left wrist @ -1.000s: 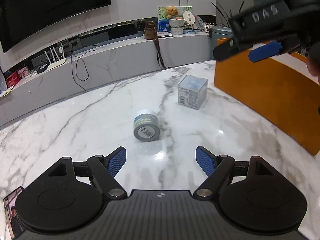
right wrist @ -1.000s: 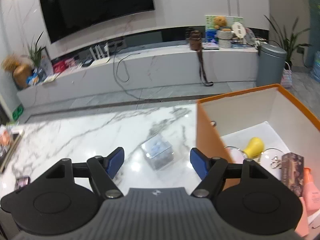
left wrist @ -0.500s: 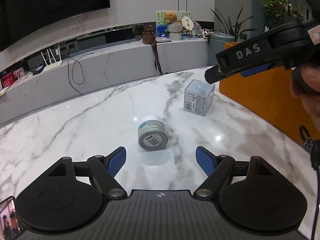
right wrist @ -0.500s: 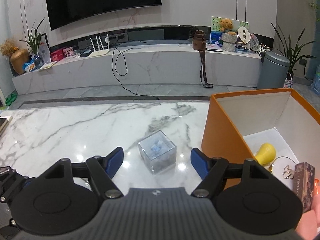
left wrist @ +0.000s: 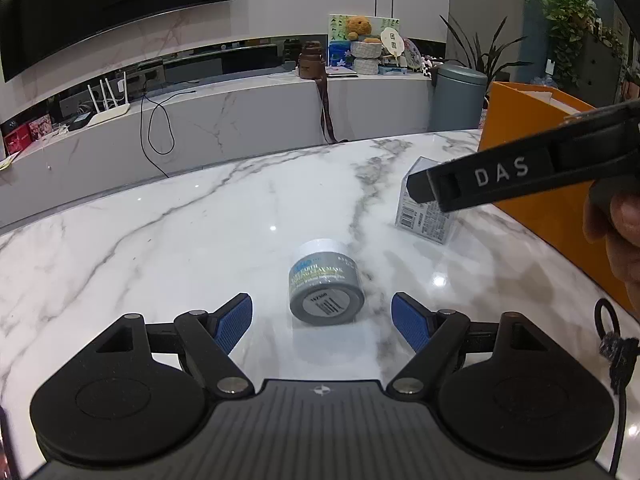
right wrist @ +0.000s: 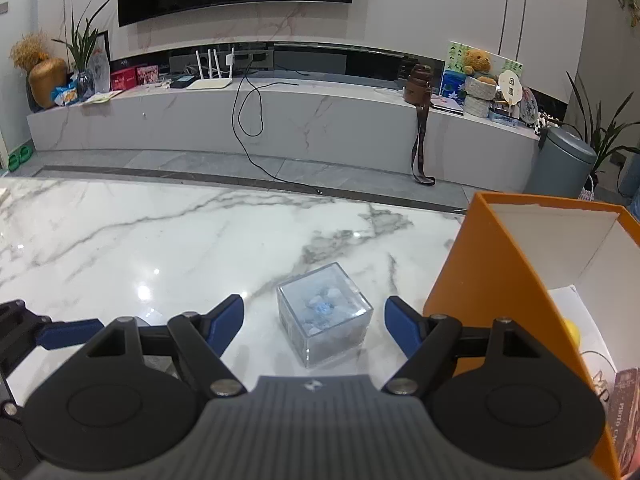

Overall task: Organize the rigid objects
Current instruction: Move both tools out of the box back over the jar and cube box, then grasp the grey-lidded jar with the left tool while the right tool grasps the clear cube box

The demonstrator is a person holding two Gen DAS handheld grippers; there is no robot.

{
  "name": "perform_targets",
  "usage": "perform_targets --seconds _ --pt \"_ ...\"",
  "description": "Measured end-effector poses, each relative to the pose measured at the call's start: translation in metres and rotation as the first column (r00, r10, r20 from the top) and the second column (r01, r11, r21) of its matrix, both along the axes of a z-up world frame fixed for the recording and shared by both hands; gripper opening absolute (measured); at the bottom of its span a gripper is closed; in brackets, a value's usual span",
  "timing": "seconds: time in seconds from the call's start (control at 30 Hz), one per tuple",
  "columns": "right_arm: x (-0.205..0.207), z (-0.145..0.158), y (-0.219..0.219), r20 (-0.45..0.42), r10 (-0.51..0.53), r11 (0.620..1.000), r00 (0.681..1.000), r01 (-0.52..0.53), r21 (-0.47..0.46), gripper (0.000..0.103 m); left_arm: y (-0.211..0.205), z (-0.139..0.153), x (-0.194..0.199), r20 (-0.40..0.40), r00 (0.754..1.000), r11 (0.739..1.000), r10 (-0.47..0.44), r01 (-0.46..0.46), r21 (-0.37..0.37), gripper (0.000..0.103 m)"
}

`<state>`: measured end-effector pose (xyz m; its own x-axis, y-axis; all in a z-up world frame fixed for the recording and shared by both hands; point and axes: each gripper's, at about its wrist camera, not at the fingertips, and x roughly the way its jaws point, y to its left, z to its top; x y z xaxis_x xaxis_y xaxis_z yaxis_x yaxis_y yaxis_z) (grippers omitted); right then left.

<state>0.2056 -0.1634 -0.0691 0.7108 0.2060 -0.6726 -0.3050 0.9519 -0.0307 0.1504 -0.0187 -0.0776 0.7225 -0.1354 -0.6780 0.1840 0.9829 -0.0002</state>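
Observation:
A grey jar [left wrist: 326, 284] with a white lid lies on its side on the marble table [left wrist: 160, 240]. My left gripper [left wrist: 322, 320] stands open just short of it, the jar in line with the gap. A clear cube box [right wrist: 325, 314] with pale blue pieces inside stands close to the orange box [right wrist: 492, 292]. My right gripper [right wrist: 314, 322] hangs just before the cube, its jaws opening, pads clear of the cube. In the left wrist view the cube [left wrist: 428, 216] sits partly behind the right gripper's black finger [left wrist: 500, 178].
The orange box holds a yellow thing [right wrist: 572, 332] and a dark carton [right wrist: 624, 412]. A person's hand [left wrist: 624, 236] shows at the right edge. Beyond the table stand a low marble bench [right wrist: 280, 120], a grey bin [right wrist: 564, 168] and plants.
Both grippers have come lower and nearer: the jar now sits close before the left fingers and the cube close before the right ones. The right fingers stand slightly wider apart.

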Motion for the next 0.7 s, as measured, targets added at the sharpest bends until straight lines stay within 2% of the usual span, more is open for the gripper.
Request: perform_targets --seconds 0.13,0.33,0.53,0.7 --pt "0.007 -0.005 0.003 -0.001 -0.003 1.000 1.000 0.003 -0.006 0.077 0.004 0.002 0.004 -0.003 1.000 0.999 0.010 -0.011 -0.035 0.093" --pt "0.014 -0.014 0.012 0.006 -0.001 0.999 1.000 0.001 -0.041 0.077 0.007 0.001 0.014 -0.002 1.000 0.999 0.015 -0.015 -0.045 0.093" --pt "0.020 -0.021 0.016 0.020 0.007 0.996 1.000 -0.005 -0.091 0.077 0.006 -0.002 0.020 -0.018 1.000 0.997 -0.018 0.017 -0.070 0.083" --pt "0.028 -0.028 0.015 0.007 -0.005 0.993 1.000 0.006 -0.116 0.077 0.003 -0.004 0.020 -0.031 0.999 0.997 -0.036 0.034 -0.068 0.070"
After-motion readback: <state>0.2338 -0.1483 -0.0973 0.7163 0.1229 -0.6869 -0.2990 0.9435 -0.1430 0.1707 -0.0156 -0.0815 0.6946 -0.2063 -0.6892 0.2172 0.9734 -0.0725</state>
